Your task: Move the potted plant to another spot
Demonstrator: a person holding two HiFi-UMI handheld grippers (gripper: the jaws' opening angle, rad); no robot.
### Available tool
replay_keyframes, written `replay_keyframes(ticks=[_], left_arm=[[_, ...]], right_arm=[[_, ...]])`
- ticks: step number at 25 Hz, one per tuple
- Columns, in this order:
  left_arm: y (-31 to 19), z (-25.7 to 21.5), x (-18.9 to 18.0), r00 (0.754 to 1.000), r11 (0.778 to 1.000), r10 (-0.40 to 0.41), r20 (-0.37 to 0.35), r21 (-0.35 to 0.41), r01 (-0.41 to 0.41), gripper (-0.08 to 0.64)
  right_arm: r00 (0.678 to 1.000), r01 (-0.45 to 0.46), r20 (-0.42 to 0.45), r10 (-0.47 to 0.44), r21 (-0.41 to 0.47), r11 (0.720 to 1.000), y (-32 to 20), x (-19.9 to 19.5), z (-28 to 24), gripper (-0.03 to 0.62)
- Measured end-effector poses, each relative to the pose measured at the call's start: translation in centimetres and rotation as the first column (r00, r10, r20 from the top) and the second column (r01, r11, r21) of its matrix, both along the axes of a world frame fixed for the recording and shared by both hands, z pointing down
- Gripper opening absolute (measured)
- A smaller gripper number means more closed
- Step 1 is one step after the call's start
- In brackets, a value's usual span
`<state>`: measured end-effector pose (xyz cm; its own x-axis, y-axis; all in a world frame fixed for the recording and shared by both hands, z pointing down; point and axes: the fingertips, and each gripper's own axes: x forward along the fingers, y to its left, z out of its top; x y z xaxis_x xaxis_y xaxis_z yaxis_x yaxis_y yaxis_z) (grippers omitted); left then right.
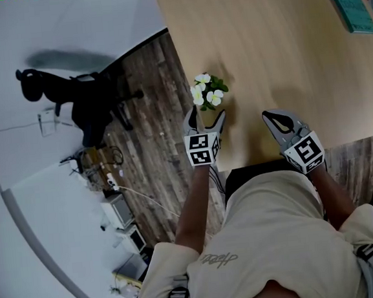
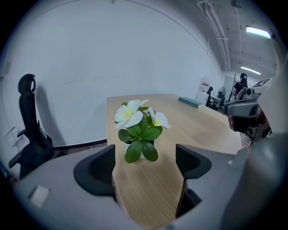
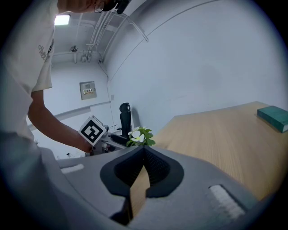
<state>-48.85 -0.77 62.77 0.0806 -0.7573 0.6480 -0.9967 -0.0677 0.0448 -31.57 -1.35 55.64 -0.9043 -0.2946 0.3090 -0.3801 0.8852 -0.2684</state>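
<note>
A small potted plant (image 1: 207, 92) with white flowers and green leaves stands near the left edge of the wooden table (image 1: 275, 46). My left gripper (image 1: 204, 116) is open just in front of it, jaws spread on either side of the plant's near side, not touching it. In the left gripper view the plant (image 2: 138, 130) sits upright a little beyond the open gripper (image 2: 145, 162); its white pot is mostly hidden by leaves. My right gripper (image 1: 276, 119) hovers over the table to the right, shut and empty. The right gripper view shows the shut gripper (image 3: 144, 152) with the plant (image 3: 140, 136) far beyond it.
A teal book (image 1: 350, 5) lies at the table's far right. A black office chair (image 1: 78, 96) stands on the wood floor left of the table, with boxes and cables (image 1: 117, 209) along the white wall. The table's near edge (image 1: 341, 141) is close to my body.
</note>
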Motion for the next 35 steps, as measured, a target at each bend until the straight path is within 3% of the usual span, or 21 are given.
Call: replay_keyframes(ticks=[12,35], left_arm=[[-2.5,3.0,-0.6,1.000,0.999,-0.001,-0.012,-0.033,0.000,0.442],[-5.2,5.3,-0.6,1.000,0.998,0.004,0.018,-0.066,-0.003,0.440]], right_arm=[[1.000,-0.017,-0.026,0.016,-0.049,0.999,-1.1,0.6,1.2,0.002],[0.999,-0.021,-0.050,0.019,-0.053,0.998,-2.3,0.4,2.0,0.002]])
